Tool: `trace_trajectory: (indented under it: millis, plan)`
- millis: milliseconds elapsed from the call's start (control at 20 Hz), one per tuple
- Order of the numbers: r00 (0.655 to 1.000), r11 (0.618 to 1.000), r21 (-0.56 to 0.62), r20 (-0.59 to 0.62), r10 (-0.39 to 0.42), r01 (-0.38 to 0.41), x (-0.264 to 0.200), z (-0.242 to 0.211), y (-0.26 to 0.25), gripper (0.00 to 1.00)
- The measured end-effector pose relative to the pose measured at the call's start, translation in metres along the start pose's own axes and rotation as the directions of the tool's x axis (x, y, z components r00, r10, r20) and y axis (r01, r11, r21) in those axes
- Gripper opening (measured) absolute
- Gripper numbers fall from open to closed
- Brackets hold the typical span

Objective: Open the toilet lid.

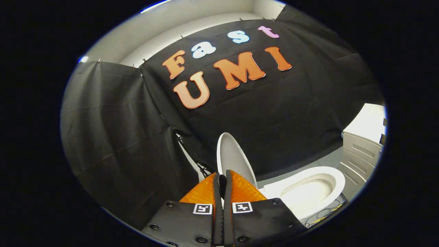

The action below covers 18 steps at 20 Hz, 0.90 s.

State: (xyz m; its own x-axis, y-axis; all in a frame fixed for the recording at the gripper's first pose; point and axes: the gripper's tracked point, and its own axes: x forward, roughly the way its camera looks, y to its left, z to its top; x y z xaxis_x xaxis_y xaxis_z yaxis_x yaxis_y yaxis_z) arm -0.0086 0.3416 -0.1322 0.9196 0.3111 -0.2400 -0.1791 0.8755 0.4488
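Toilet lid [233, 156] stands raised above the bowl [308, 187]; stiff, light plastic, best gripped at its rim. Claw [222, 180] pressed together, gripping nothing.

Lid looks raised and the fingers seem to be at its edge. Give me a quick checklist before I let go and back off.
1. Toilet lid raised, standing about upright: ok.
2. Bowl uncovered, seat down: ok.
3. Gripper fingers close together at the lid's lower edge: ok.
4. Both fingers actually pressing on the lid: cannot tell, the contact is hidden.
5. Lid leaning back far enough to stay up once released: cannot tell.
6. Cabinet beyond the bowl stands away from the fingers: ok.
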Motion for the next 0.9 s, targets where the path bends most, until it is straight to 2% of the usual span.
trace_trajectory:
  millis: [450,900]
  plan:
    - [0.996,0.996,-0.058,-0.055,0.066,-0.069,0.017,-0.04,0.061,0.08]
    - [0.997,0.995,-0.078,-0.053,0.063,-0.067,0.017,-0.043,0.065,0.08]
